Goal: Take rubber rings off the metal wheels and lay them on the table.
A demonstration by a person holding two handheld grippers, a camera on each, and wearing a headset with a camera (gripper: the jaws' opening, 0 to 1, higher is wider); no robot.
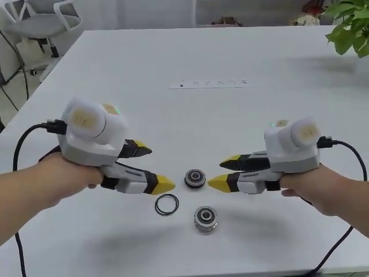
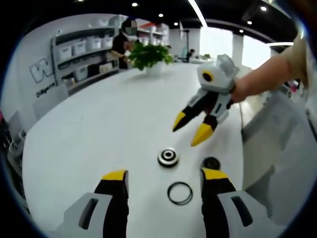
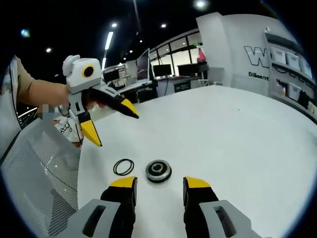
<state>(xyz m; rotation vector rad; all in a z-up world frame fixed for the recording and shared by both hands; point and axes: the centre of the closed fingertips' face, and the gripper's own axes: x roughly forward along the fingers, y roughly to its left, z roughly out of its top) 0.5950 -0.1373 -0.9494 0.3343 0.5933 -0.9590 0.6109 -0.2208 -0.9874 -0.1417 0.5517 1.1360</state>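
Two small metal wheels lie on the white table [image 1: 190, 121]. The farther wheel [image 1: 195, 178] [image 2: 168, 157] [image 3: 158, 170] has a dark rim and sits between the two grippers' tips. The nearer wheel [image 1: 205, 218] [image 2: 211, 162] looks silver at its edge. A loose black rubber ring [image 1: 166, 204] [image 2: 179, 193] [image 3: 123, 166] lies flat to its left. My left gripper [image 1: 157, 168] [image 2: 164, 176] [image 3: 113, 124] hovers open, left of the far wheel. My right gripper [image 1: 218, 173] [image 3: 160, 182] [image 2: 190, 131] faces it, open, just right of that wheel. Neither holds anything.
A flush socket strip [image 1: 210, 83] is set in the table farther back. A green plant [image 1: 349, 26] stands at the far right corner, a chair [image 1: 40, 23] beyond the left edge. Cables trail from both grippers toward the near table edge.
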